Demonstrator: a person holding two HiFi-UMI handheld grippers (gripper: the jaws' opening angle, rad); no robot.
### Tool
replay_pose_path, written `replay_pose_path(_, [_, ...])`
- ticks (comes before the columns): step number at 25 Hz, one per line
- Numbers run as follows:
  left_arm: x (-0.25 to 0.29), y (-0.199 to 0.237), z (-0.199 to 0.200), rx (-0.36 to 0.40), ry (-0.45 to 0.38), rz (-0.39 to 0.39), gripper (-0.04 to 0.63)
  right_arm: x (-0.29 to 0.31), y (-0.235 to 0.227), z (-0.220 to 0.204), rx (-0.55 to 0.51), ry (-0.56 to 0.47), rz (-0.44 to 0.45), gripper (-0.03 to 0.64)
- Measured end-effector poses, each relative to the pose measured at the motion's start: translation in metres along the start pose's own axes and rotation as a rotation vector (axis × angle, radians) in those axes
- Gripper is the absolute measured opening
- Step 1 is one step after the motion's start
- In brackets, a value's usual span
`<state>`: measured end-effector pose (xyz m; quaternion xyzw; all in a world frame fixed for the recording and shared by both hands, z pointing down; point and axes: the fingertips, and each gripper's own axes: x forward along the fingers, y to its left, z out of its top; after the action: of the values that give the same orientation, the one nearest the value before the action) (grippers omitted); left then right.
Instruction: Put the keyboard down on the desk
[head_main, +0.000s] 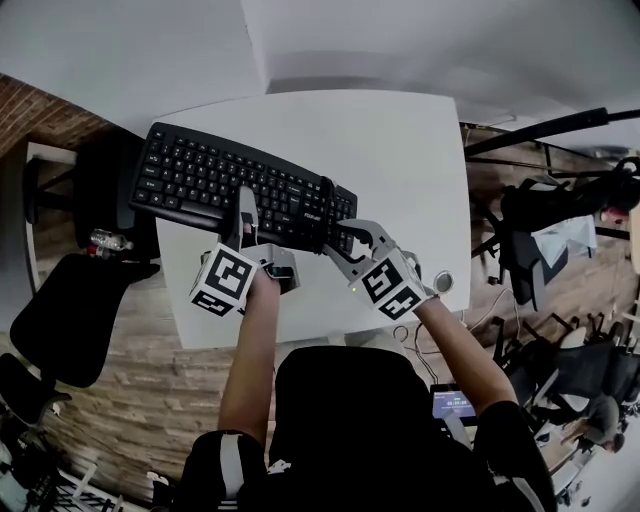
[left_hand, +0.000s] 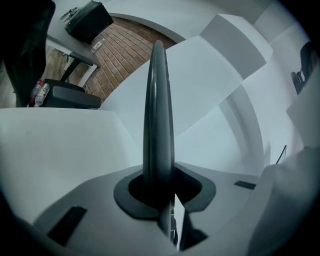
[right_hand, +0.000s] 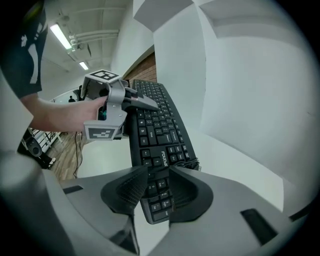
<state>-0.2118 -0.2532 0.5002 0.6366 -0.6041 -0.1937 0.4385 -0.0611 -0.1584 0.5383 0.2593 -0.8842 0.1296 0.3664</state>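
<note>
A black keyboard (head_main: 210, 180) lies slantwise over the white desk (head_main: 400, 150), with its left end past the desk's left edge. I cannot tell whether it rests on the desk or hangs just above it. My left gripper (head_main: 245, 225) is shut on its near long edge. In the left gripper view the keyboard (left_hand: 159, 125) shows edge-on as a dark blade between the jaws of the left gripper (left_hand: 160, 192). My right gripper (head_main: 340, 245) is at the keyboard's right end, open. In the right gripper view the keyboard (right_hand: 155, 125) runs under the parted pads of the right gripper (right_hand: 152, 187), which do not press on it.
A black office chair (head_main: 70, 310) stands left of the desk and more chairs (head_main: 540, 230) stand at the right. A water bottle (head_main: 110, 240) lies on a dark stand by the desk's left edge. A small round object (head_main: 443, 281) sits at the desk's near right corner.
</note>
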Motion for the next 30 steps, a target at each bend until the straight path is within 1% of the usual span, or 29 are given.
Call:
replay_pose_path(2, [0.001, 0.004, -0.001, -0.017, 0.004, 0.006, 0.084, 0.002, 0.006, -0.001, -0.036, 0.007, 0.006, 0.172])
replay_pose_path(5, [0.001, 0.009, -0.003, -0.041, 0.01, 0.014, 0.084, 0.008, 0.016, -0.005, -0.064, 0.007, 0.001, 0.225])
replay_pose_path(7, [0.002, 0.013, -0.005, -0.055, 0.013, 0.02, 0.084, 0.013, 0.02, -0.011, -0.097, 0.018, -0.018, 0.239])
replay_pose_path(13, [0.004, 0.031, -0.009, -0.119, 0.013, 0.065, 0.084, 0.029, 0.031, -0.02, -0.184, 0.048, -0.042, 0.252])
replay_pose_path(17, [0.002, 0.041, -0.009, -0.149, 0.009, 0.081, 0.084, 0.037, 0.028, -0.026, -0.245, 0.072, -0.104, 0.255])
replay_pose_path(21, [0.003, 0.047, -0.012, -0.177, 0.012, 0.089, 0.084, 0.04, 0.024, -0.029, -0.264, 0.076, -0.134, 0.255])
replay_pose_path(26, [0.004, 0.061, -0.015, -0.221, 0.009, 0.111, 0.084, 0.051, 0.024, -0.037, -0.355, 0.1, -0.19, 0.255])
replay_pose_path(30, [0.005, 0.066, -0.018, -0.247, 0.019, 0.113, 0.084, 0.05, 0.02, -0.037, -0.39, 0.103, -0.239, 0.253])
